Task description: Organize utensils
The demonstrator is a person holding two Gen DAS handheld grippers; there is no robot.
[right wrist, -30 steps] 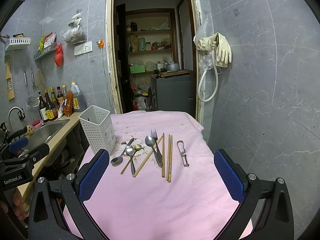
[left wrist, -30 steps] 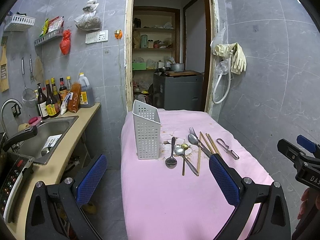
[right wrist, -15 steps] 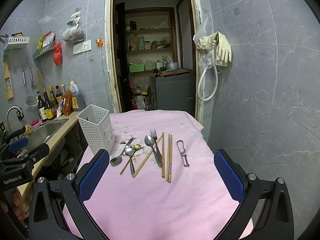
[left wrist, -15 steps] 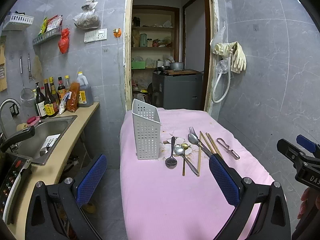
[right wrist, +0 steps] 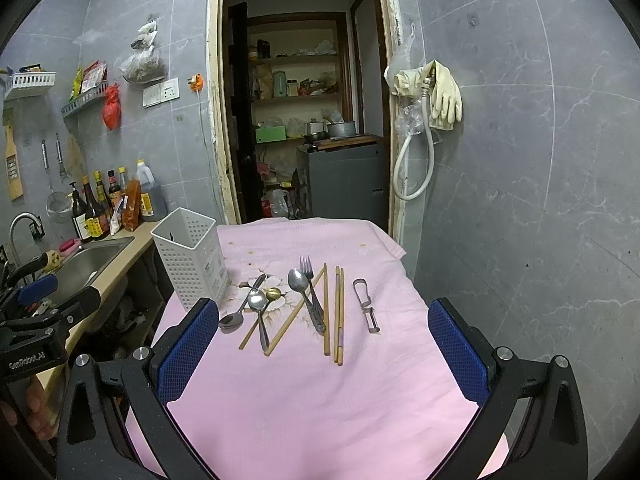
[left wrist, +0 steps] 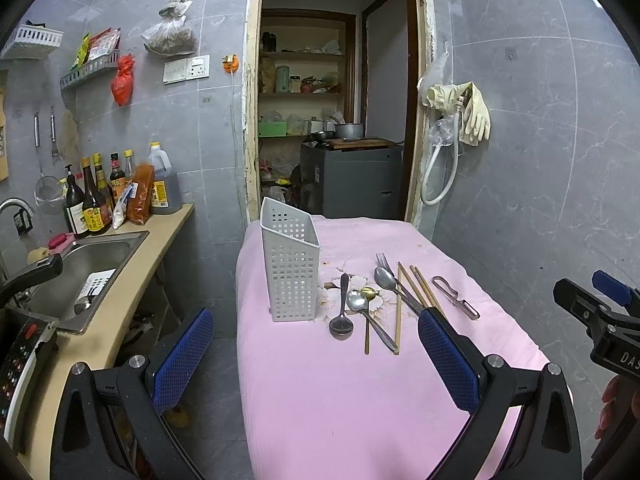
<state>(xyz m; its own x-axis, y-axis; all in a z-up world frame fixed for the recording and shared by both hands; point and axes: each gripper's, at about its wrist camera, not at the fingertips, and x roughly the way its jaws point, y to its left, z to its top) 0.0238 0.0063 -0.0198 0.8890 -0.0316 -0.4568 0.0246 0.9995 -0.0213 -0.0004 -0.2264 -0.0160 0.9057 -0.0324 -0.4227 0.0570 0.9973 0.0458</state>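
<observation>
While nothing is yet picked up, both tools hover short of the work with their blue-padded fingers spread wide and empty: the left gripper (left wrist: 316, 360) hangs off the near-left corner of the pink-covered table (left wrist: 340, 408), and the right gripper (right wrist: 324, 354) sits square to the near edge. Ahead of the right gripper and between its fingers lies the whole spread of utensils: spoons (right wrist: 256, 308) to the left, a fork (right wrist: 310, 280) in the middle, loose chopsticks (right wrist: 339, 312) just right of it, and a peeler (right wrist: 366, 306) furthest right. They lie flat with handles mostly pointing back toward the grippers, which probably makes handle-first pinches easiest. The white perforated holder (right wrist: 188, 256) stands upright ahead and to the left, open top up, apparently empty, presumably the destination. In the left wrist view the holder (left wrist: 291, 264) is nearly dead ahead, so that hand seems placed to steady it while the right one fetches.
</observation>
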